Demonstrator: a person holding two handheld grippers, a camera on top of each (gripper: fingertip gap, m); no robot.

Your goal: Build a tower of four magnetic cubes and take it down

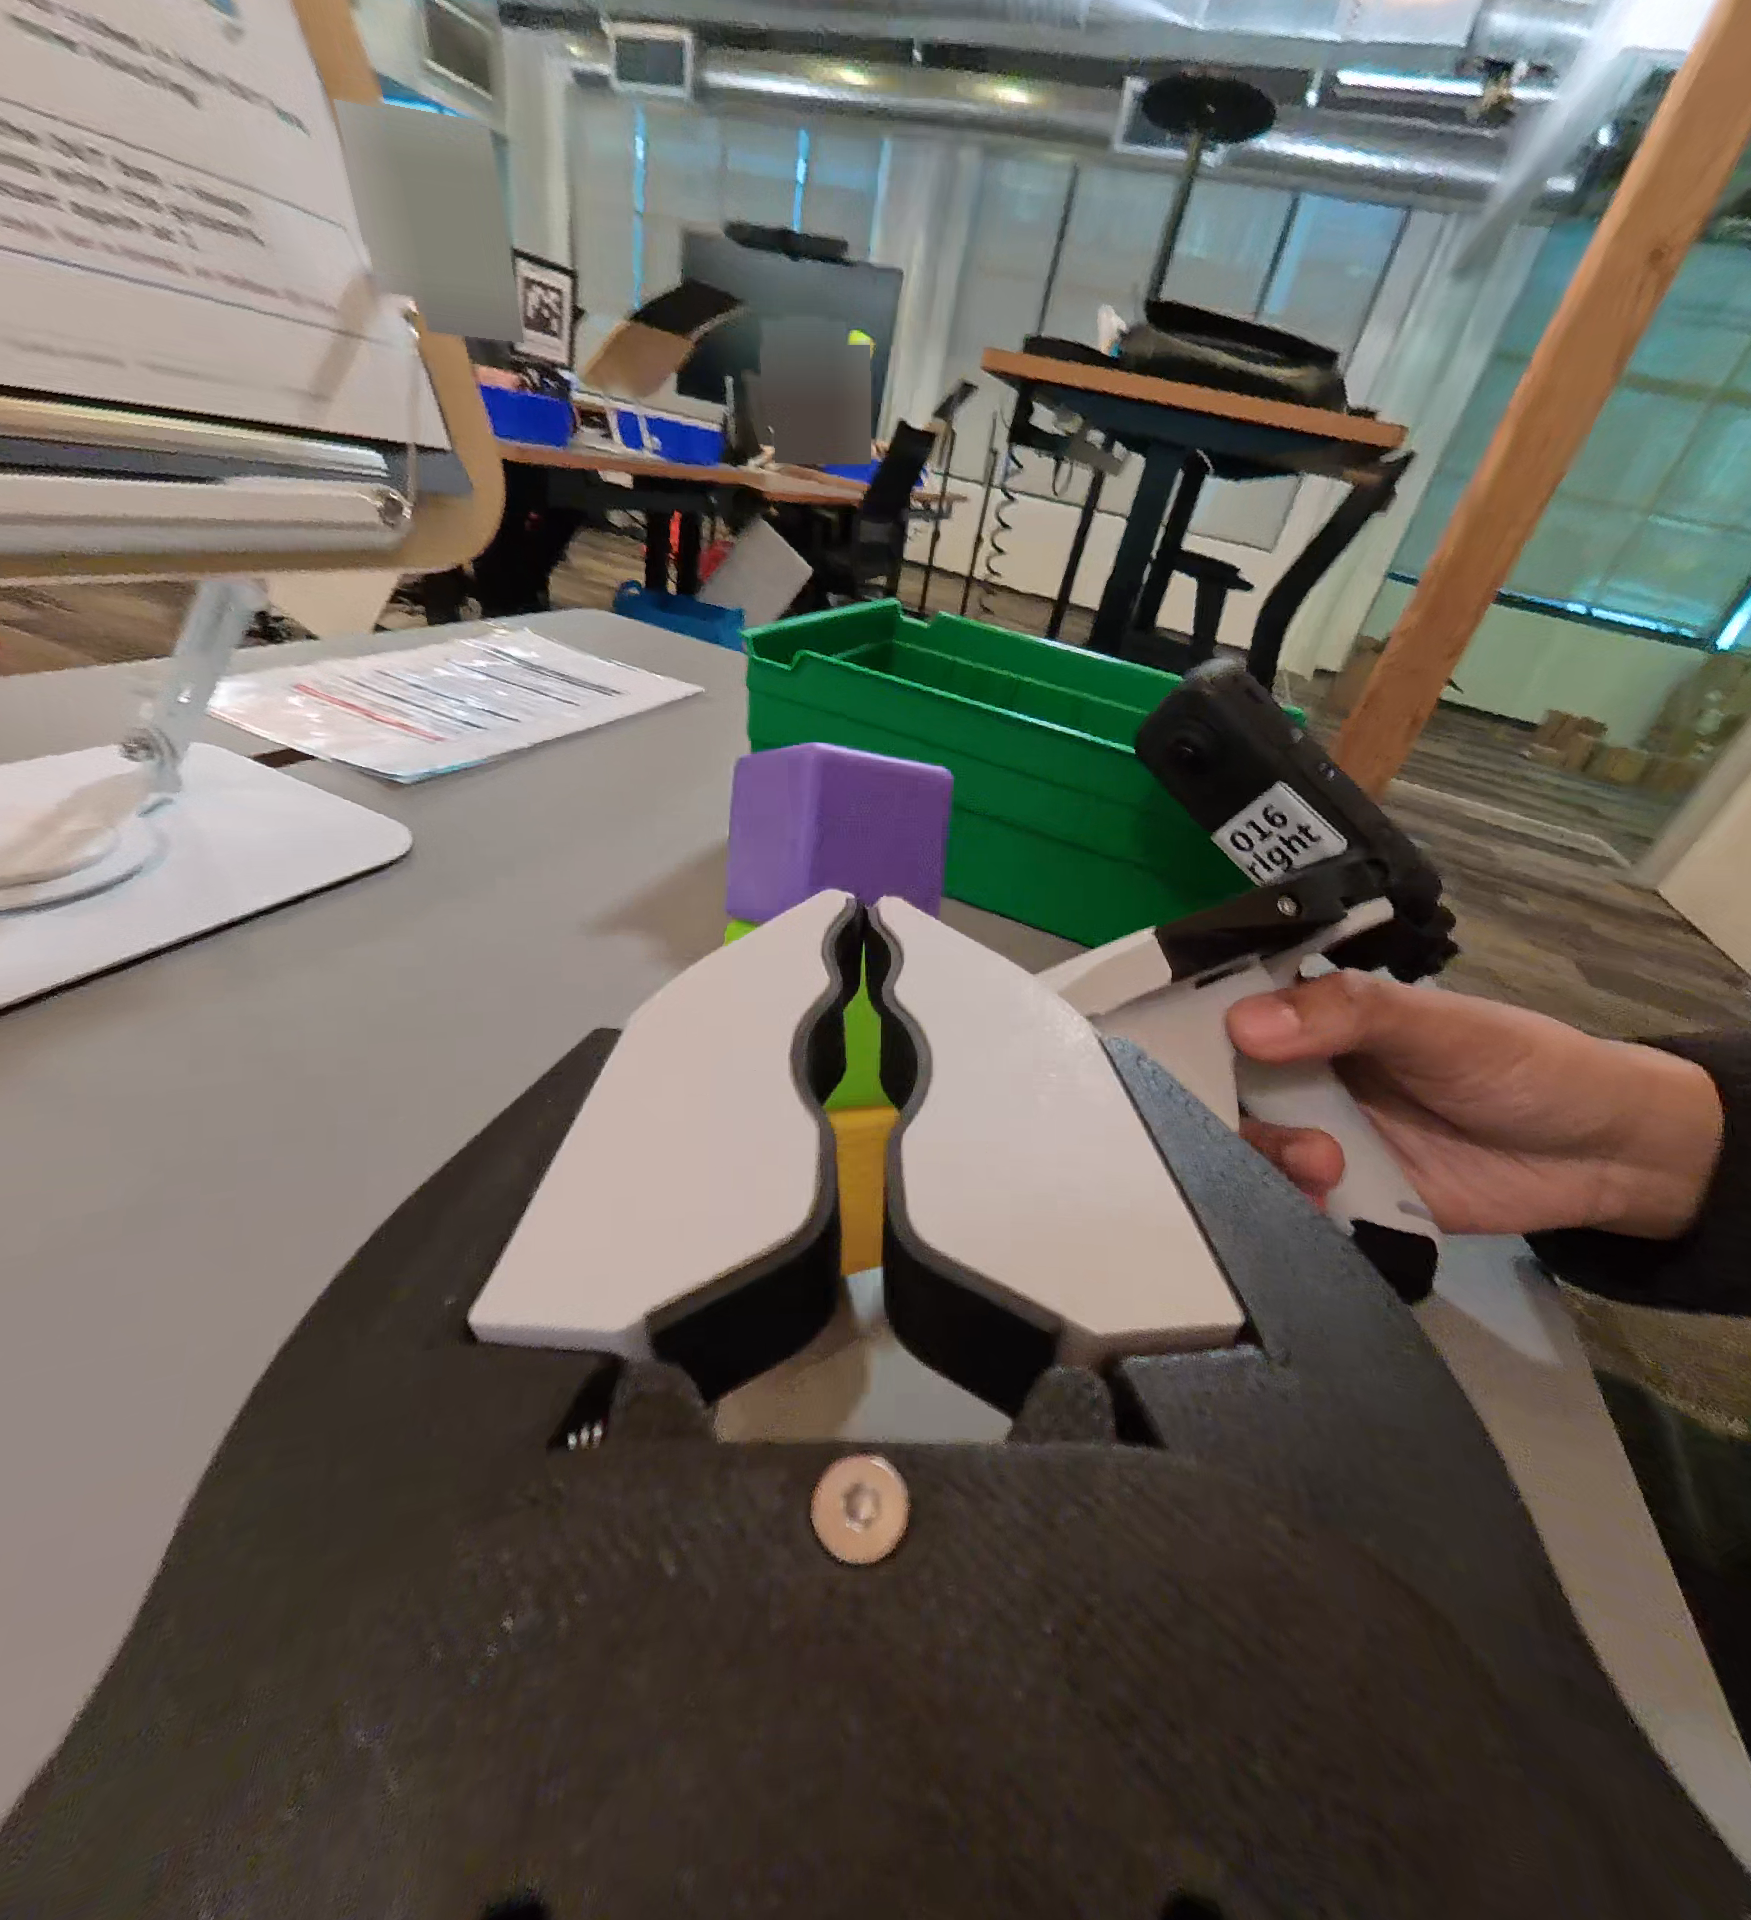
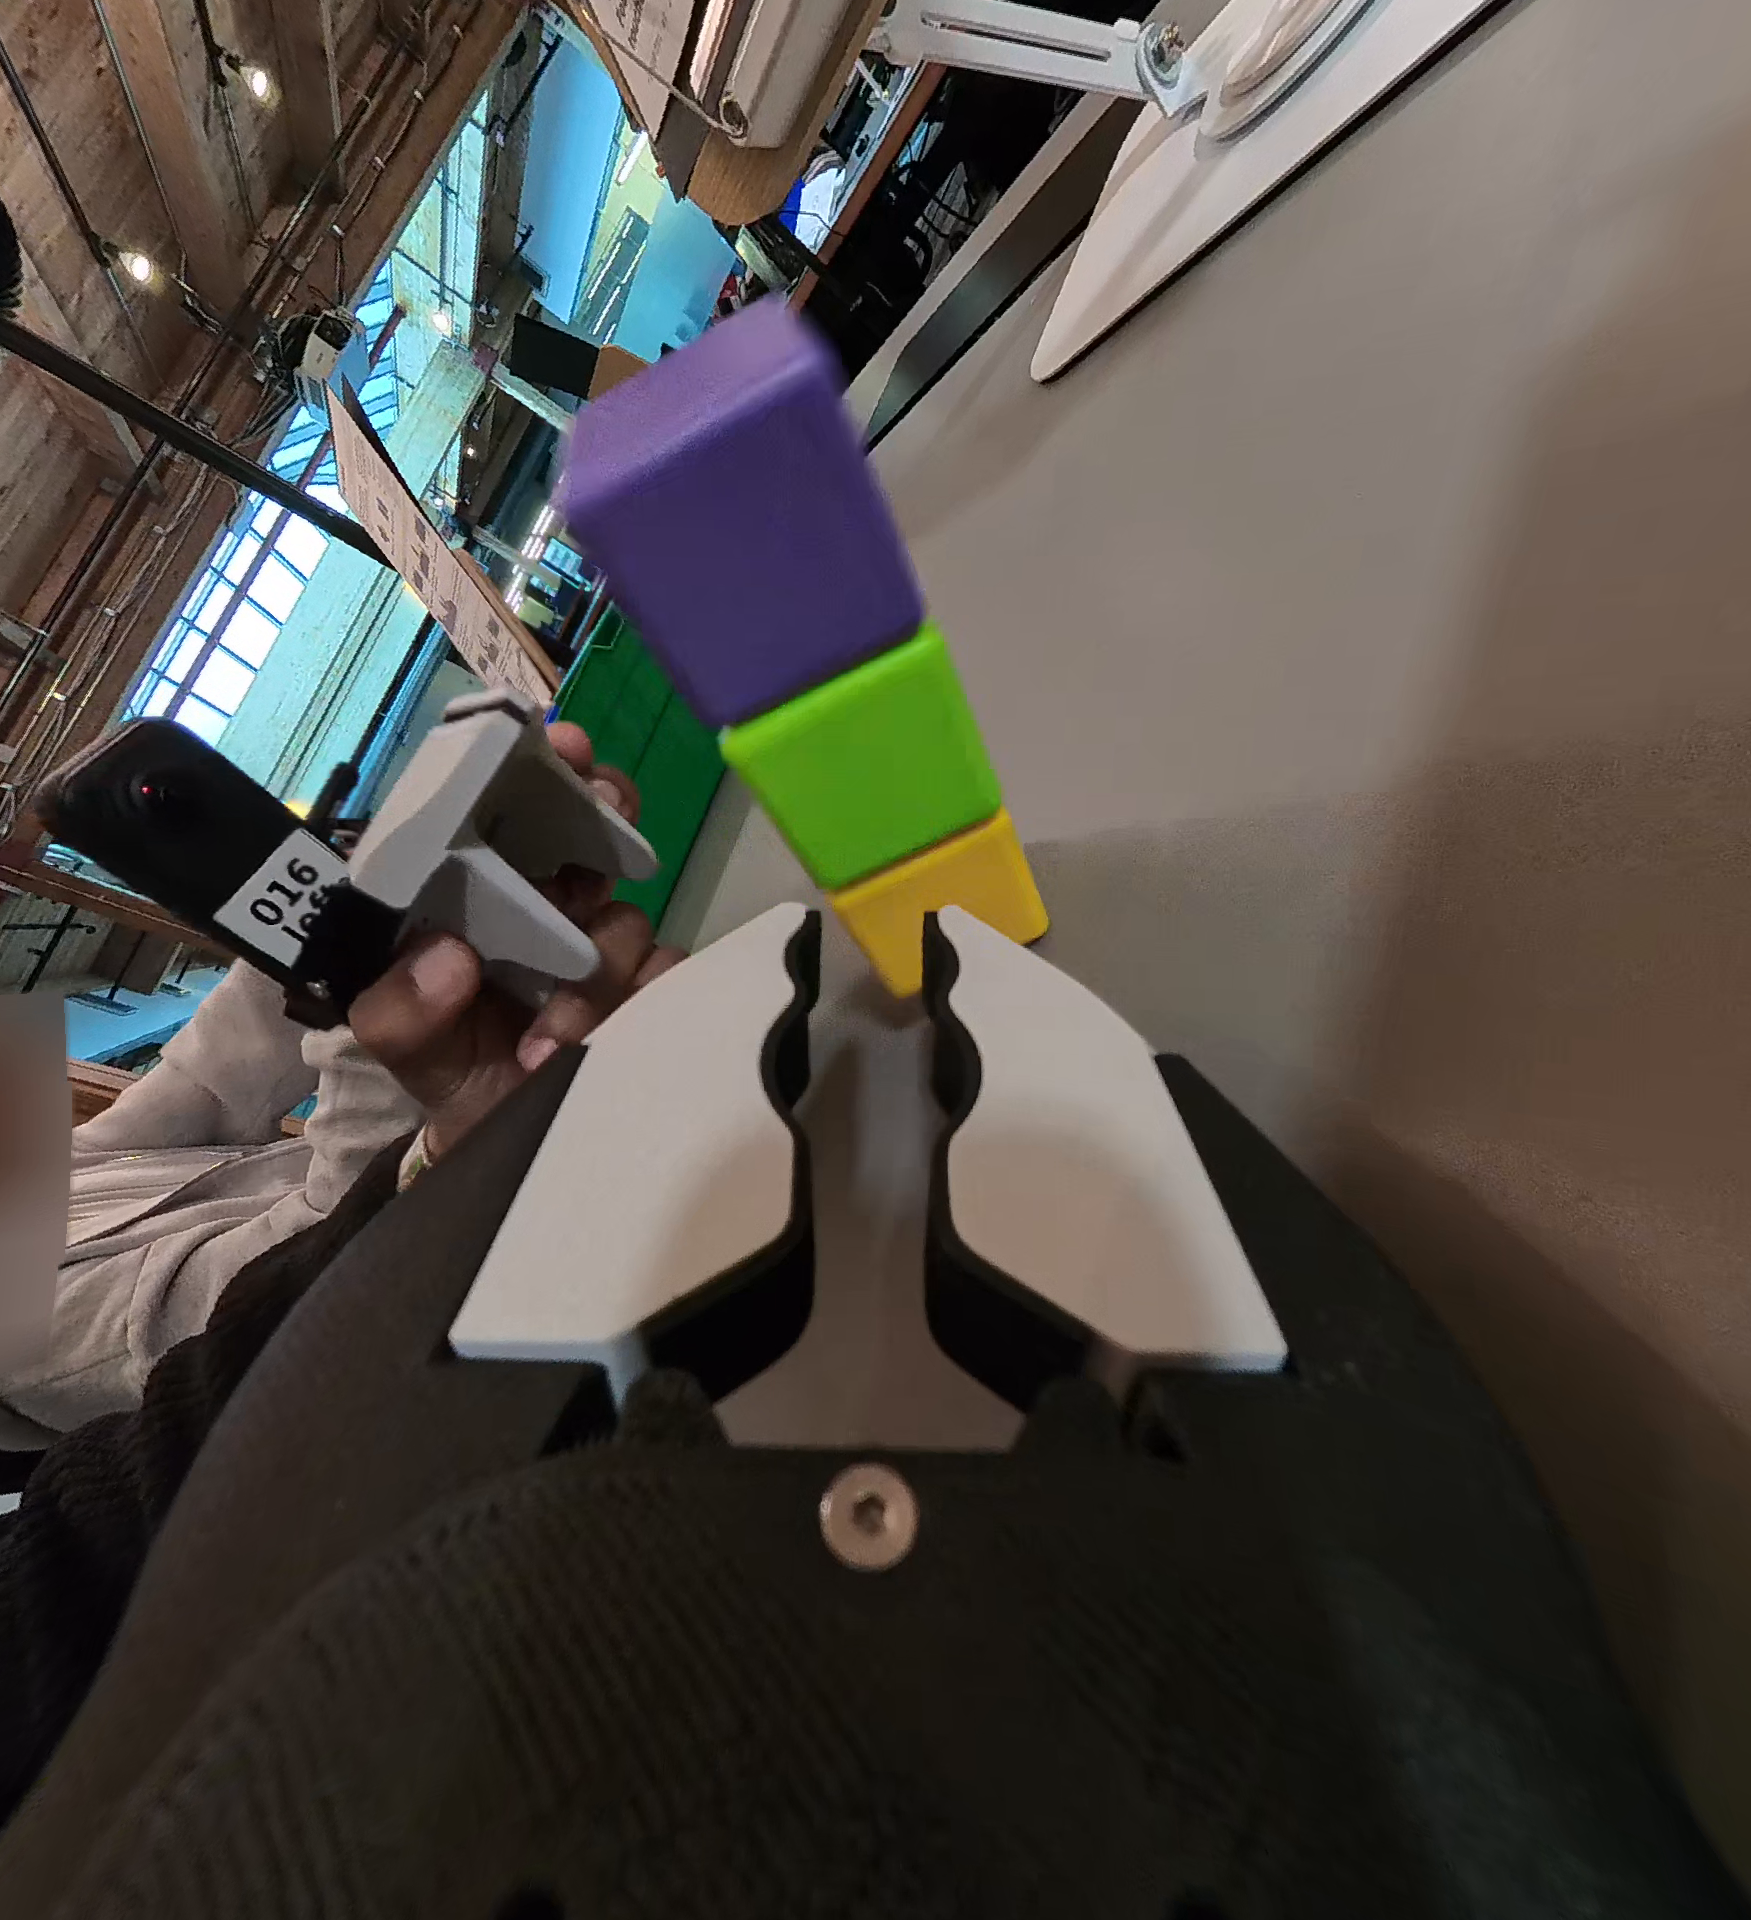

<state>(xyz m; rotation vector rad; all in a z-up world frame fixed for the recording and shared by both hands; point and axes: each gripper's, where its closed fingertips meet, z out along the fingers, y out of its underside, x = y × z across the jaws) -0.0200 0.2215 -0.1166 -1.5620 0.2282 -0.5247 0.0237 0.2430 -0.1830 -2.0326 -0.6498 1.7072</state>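
Observation:
A stack of three cubes stands on the grey table (image 1: 227,1195): a purple cube (image 1: 840,831) on a green cube (image 1: 855,1039) on a yellow cube (image 1: 860,1184). My left gripper (image 1: 866,914) is shut and empty, close in front of the stack, which shows partly through the slit between its fingers. In the rolled right wrist view the purple (image 2: 746,540), green (image 2: 860,769) and yellow (image 2: 964,883) cubes stand just ahead of my right gripper (image 2: 871,935). It is open by a narrow gap and empty, with its tips beside the yellow cube's near corner.
A green bin (image 1: 1006,748) stands behind the stack. A white stand base (image 1: 175,862) and a paper sheet (image 1: 455,696) lie at the left, with a document holder (image 1: 123,208) overhead. A hand (image 1: 1453,1101) holds the right gripper's handle. Desks and a wooden post (image 1: 1577,364) are beyond.

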